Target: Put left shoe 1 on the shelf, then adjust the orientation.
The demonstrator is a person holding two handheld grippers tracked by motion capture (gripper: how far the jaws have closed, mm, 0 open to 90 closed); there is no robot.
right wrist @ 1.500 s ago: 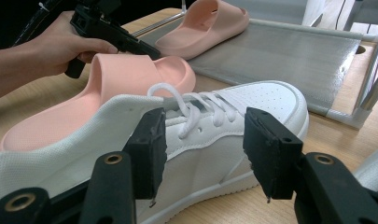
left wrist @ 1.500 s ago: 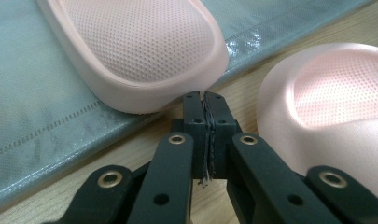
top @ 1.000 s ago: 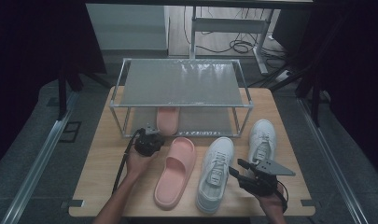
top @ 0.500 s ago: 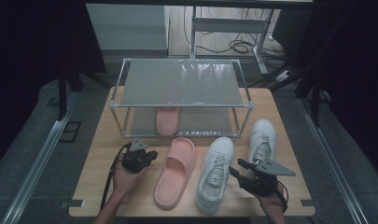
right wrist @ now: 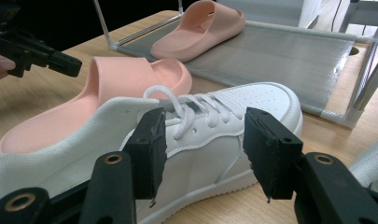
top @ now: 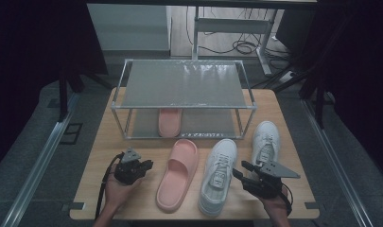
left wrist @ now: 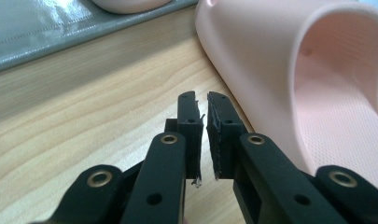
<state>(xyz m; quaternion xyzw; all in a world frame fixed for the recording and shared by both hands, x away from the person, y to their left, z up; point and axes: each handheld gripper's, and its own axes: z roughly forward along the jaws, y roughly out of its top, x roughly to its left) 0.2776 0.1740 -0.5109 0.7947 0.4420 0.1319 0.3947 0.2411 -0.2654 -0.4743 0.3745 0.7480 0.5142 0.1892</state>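
2 pink slippers [top: 178, 174], 2 white sneakers [top: 218, 176].

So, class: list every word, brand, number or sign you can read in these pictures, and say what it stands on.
None can be read.
White sneaker: a small tongue label, too blurred to read.
Pink slipper, rack, table: no print shows.

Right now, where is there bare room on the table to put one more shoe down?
Bare wood lies left of the pink rubber slipper, around the left claw, and at the table's right edge beyond the far white sneaker. The front middle is crowded: slipper and near white sneaker lie close together. The grey wire rack's top shelf is bare.
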